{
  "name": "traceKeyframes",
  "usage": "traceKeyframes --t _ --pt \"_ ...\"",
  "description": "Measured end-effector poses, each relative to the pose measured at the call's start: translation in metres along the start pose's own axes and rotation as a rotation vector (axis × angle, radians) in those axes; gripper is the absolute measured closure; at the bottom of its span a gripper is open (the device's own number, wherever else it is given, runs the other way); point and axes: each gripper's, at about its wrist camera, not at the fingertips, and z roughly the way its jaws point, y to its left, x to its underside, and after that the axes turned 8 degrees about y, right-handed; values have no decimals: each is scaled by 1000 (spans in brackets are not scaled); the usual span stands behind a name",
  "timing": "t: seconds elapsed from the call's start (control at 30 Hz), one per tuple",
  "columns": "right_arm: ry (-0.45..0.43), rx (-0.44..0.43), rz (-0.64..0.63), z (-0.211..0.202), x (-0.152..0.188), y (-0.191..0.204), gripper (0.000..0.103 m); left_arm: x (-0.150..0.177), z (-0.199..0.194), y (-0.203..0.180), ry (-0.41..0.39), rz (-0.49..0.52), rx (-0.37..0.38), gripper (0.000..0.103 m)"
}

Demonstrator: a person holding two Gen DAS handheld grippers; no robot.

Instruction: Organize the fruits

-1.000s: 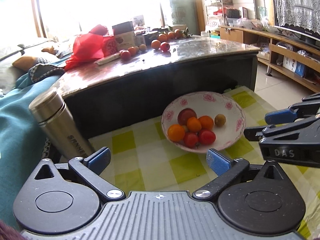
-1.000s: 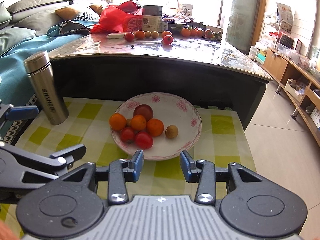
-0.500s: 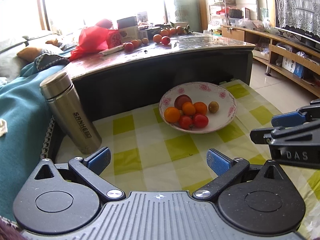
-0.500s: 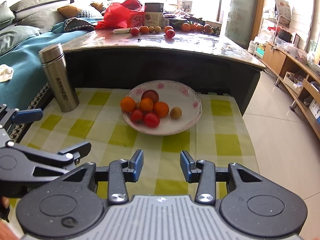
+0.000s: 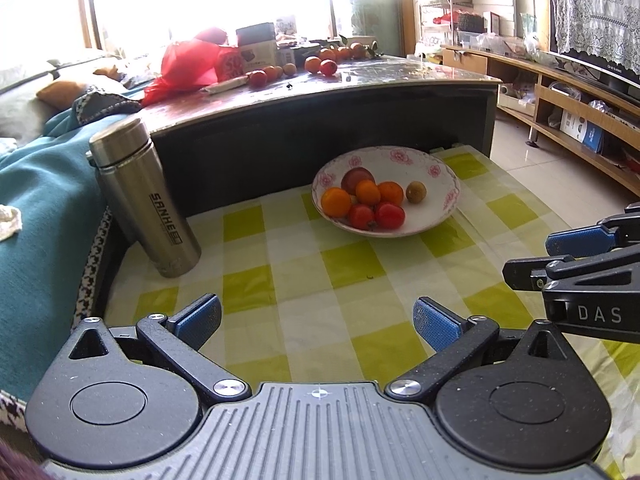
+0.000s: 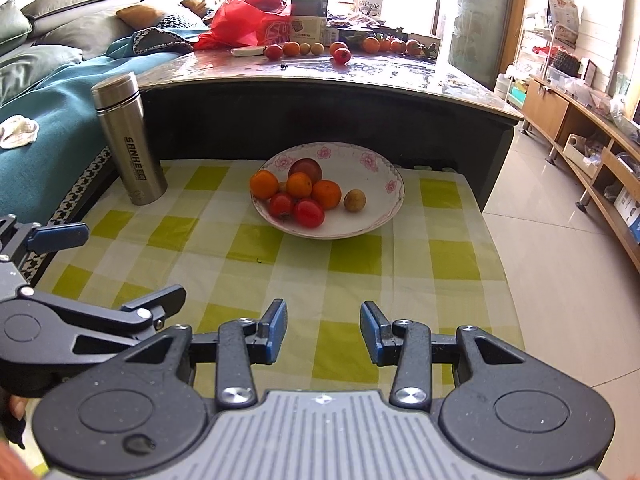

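Left to right: the steel vacuum flask (image 5: 144, 196) is standing upright on the green-checked cloth (image 5: 352, 264); the white floral-rimmed bowl (image 6: 384, 208) is holding oranges, red tomatoes and one small brown fruit (image 6: 354, 200). The left gripper (image 5: 316, 318) and the right gripper (image 6: 323, 330) are hovering well short of the bowl, jaws apart, holding nothing. Any next approach is best made low and centred, so that neighbouring fruit is not nudged.

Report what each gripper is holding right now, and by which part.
Nothing is held. The left gripper and right gripper are both open and empty above the checked cloth, short of the fruit bowl.
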Motion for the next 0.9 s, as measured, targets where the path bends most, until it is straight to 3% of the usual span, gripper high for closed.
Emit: traceKeyframes --t 0.9 --pt "87 -1 34 -45 72 10 58 52 -39 -25 50 60 11 0"
